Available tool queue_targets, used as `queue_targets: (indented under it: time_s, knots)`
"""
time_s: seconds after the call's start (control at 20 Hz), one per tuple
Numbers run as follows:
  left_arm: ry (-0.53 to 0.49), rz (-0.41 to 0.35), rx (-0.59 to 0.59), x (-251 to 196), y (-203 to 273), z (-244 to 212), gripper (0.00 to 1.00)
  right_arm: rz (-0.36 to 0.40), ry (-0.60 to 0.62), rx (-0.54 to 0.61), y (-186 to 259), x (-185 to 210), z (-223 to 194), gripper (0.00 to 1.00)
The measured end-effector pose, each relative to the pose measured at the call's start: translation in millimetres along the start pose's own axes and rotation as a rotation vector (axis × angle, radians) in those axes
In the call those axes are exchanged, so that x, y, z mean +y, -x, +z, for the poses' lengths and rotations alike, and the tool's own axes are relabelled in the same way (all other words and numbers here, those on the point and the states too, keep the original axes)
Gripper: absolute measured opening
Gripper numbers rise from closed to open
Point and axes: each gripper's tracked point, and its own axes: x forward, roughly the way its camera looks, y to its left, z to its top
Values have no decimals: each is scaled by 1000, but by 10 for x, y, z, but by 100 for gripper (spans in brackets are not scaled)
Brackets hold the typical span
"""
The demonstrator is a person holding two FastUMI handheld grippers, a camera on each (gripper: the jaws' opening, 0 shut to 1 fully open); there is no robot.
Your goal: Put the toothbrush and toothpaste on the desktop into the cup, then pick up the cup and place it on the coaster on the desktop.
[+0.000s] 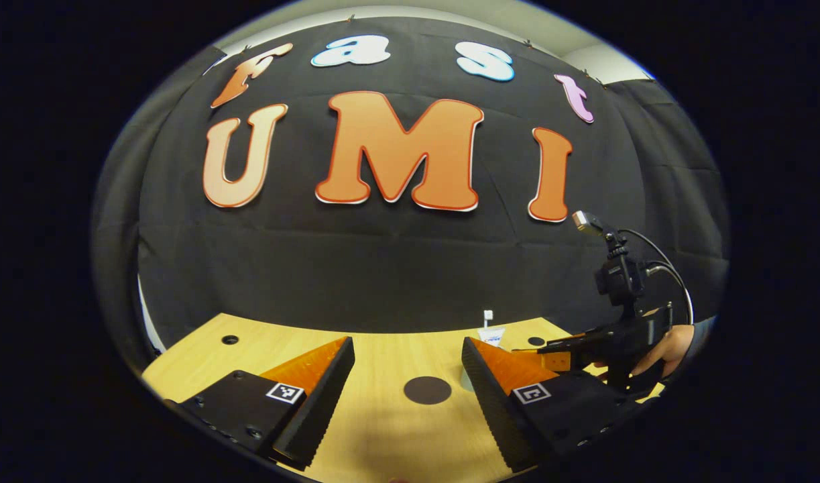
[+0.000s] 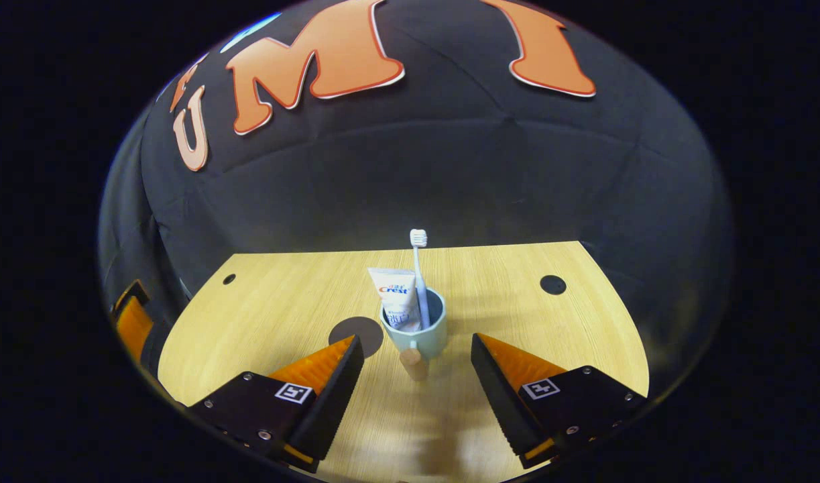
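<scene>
In the right gripper view a pale teal cup (image 2: 423,339) stands upright on the wooden desk, its wooden handle (image 2: 413,362) turned toward me. A white toothpaste tube (image 2: 396,295) and a white toothbrush (image 2: 420,275) stand inside it. My right gripper (image 2: 416,376) is open, its fingers on either side of the handle and just short of it. The dark round coaster (image 2: 356,333) lies touching the cup's left side. My left gripper (image 1: 407,376) is open over the coaster (image 1: 427,390). Its right finger hides most of the cup; the toothpaste top (image 1: 491,335) and toothbrush head (image 1: 488,314) stick up behind it.
The light wooden desk (image 2: 282,315) ends at the black cloth wall behind. Small dark holes (image 2: 552,284) sit near its back corners. A hand (image 1: 664,349) holds the right gripper (image 1: 544,355) at the right of the left gripper view. The left gripper (image 2: 131,322) shows at the far left edge.
</scene>
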Motion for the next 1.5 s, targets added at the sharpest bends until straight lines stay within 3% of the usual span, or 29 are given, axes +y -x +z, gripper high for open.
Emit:
queue_targets:
  time_s: [0.55, 0.85, 0.95, 1.1, 1.2, 1.25, 1.5]
  knots:
    - [-83, 177, 21, 652, 414, 340, 96, -44, 14, 316, -608, 69, -446, 94]
    - [-57, 234, 83, 813, 459, 184, 95, -66, -67, 453, -862, -12, -638, 74]
    - [-65, 242, 88, 860, 459, 164, 97, -36, -92, 488, -873, 53, -670, 65]
    - [-62, 238, 94, 849, 427, 151, 97, -63, -49, 508, -878, 26, -722, 34]
    - [-54, 223, 99, 804, 416, 147, 96, -63, 1, 505, -888, 22, -735, 22]
    - [-52, 216, 98, 768, 399, 134, 96, -62, 13, 505, -885, 11, -727, 25]
    - [-45, 222, 91, 805, 481, 159, 98, -65, 13, 480, -885, 31, -680, 17]
